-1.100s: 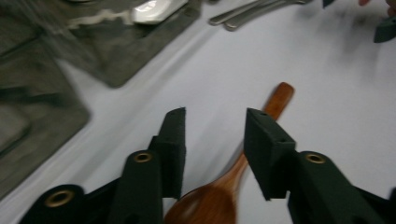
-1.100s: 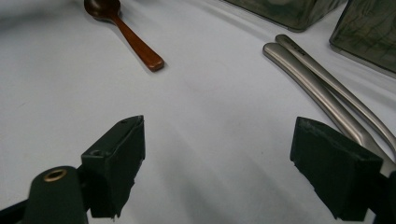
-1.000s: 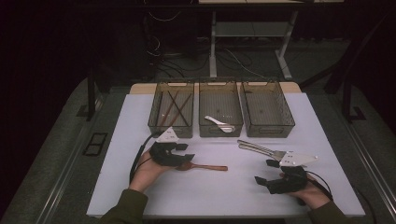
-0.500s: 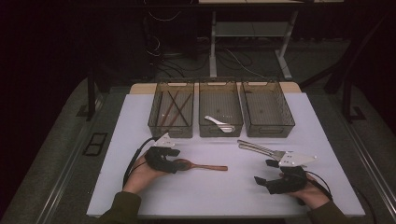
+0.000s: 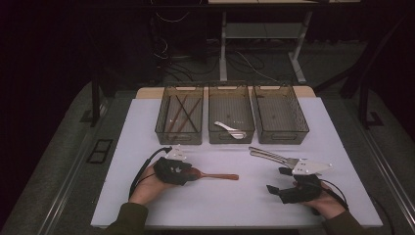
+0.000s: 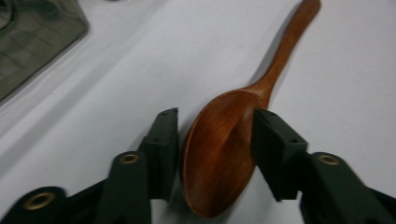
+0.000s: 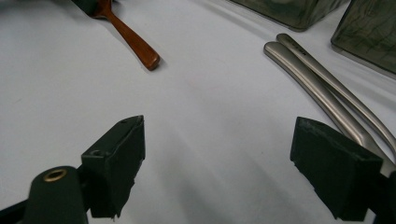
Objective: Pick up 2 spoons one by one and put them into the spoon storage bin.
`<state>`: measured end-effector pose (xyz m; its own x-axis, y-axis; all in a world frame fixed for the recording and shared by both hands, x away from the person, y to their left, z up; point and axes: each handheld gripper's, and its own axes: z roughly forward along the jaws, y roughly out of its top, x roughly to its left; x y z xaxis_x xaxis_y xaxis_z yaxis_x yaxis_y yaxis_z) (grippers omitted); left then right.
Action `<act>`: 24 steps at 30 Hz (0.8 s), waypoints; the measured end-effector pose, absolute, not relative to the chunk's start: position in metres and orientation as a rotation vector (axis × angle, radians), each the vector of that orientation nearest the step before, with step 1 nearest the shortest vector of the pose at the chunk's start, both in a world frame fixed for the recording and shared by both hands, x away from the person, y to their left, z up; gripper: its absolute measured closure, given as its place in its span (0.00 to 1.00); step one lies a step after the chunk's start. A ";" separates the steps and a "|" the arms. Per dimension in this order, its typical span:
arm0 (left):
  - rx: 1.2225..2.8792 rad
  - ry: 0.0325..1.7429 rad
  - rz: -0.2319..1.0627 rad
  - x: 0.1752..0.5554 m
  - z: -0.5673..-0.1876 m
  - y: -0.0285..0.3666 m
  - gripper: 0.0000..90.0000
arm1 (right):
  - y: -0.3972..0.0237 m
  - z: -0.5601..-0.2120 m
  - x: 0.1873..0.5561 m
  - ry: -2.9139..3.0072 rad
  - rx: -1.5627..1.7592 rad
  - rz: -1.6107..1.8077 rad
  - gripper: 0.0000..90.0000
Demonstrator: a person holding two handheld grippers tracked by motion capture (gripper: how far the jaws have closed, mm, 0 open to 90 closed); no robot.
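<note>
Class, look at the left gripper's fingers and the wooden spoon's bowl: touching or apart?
Touching. In the left gripper view one of the fingers presses the wooden spoon bowl's edge; the other's contact is unclear.

The spoon (image 6: 219, 163) is shiny red-brown wood, and the bench (image 5: 122, 147) under it is white. Both claws are black, the left claw (image 6: 215, 135) and the right claw (image 7: 217, 168). The tongs (image 7: 322, 88) are silver-grey.

Dark room (grey floor (image 5: 58, 161))

Open tongs (image 7: 217, 163) over white table (image 7: 210, 107), wooden spoon handle (image 7: 133, 42), 2 metal handles (image 7: 322, 88)
</note>
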<state>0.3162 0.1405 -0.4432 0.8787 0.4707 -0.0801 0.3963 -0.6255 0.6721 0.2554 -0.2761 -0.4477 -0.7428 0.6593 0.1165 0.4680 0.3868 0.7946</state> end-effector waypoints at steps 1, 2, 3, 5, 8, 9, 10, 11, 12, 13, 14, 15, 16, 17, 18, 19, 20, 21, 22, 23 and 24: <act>2.325 0.617 0.132 0.316 -0.443 0.141 0.60 | -0.276 -0.448 0.255 2.426 1.003 1.280 0.20; 2.321 0.619 0.130 0.316 -0.443 0.141 0.61 | -0.276 -0.448 0.255 2.425 1.002 1.281 0.20; 2.321 0.613 0.130 0.316 -0.443 0.142 0.63 | -0.276 -0.448 0.255 2.425 1.001 1.281 0.20; 2.327 0.605 0.135 0.315 -0.442 0.143 0.67 | -0.276 -0.448 0.255 2.426 1.002 1.279 0.20; 2.327 0.583 0.149 0.313 -0.440 0.144 0.74 | -0.276 -0.448 0.255 2.425 1.000 1.278 0.20; 2.317 0.586 0.148 0.312 -0.440 0.144 0.76 | -0.276 -0.448 0.255 2.427 1.000 1.276 0.20; 2.315 0.579 0.144 0.312 -0.439 0.144 0.78 | -0.276 -0.448 0.255 2.426 1.000 1.276 0.20; 2.316 0.570 0.143 0.312 -0.438 0.145 0.80 | -0.276 -0.448 0.255 2.428 0.999 1.274 0.20; 2.315 0.564 0.137 0.311 -0.437 0.146 0.82 | -0.276 -0.448 0.255 2.426 0.999 1.275 0.20; 2.313 0.556 0.132 0.311 -0.437 0.146 0.84 | -0.276 -0.448 0.255 2.427 0.999 1.274 0.20; 2.306 0.555 0.125 0.311 -0.436 0.147 0.85 | -0.276 -0.448 0.255 2.425 0.999 1.274 0.20; 2.313 0.545 0.121 0.311 -0.436 0.147 0.86 | -0.276 -0.448 0.255 2.427 0.997 1.274 0.20; 2.314 0.539 0.116 0.310 -0.435 0.147 0.87 | -0.276 -0.448 0.255 2.426 0.997 1.273 0.20; 2.310 0.536 0.113 0.310 -0.435 0.147 0.88 | -0.276 -0.448 0.255 2.427 0.997 1.273 0.20; 2.308 0.532 0.109 0.310 -0.435 0.147 0.89 | -0.276 -0.448 0.255 2.426 0.996 1.274 0.20; 2.311 0.530 0.108 0.309 -0.434 0.147 0.90 | -0.276 -0.448 0.255 2.427 0.996 1.274 0.20; 2.312 0.530 0.110 0.309 -0.434 0.147 0.91 | -0.276 -0.448 0.255 2.426 0.995 1.275 0.20; 2.315 0.529 0.112 0.309 -0.434 0.147 0.91 | -0.276 -0.448 0.255 2.426 0.996 1.276 0.20; 2.317 0.528 0.114 0.309 -0.434 0.146 0.91 | -0.276 -0.448 0.255 2.424 0.997 1.277 0.20; 2.315 0.530 0.115 0.309 -0.434 0.146 0.91 | -0.276 -0.448 0.255 2.427 0.995 1.276 0.20; 2.316 0.529 0.118 0.309 -0.433 0.145 0.91 | -0.276 -0.447 0.255 2.428 0.994 1.276 0.20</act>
<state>0.3086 0.1455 -0.4334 0.9105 0.4073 -0.0709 0.3390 -0.6374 0.6920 0.2552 -0.2757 -0.4475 -0.7458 0.6572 0.1090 0.4625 0.3930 0.7947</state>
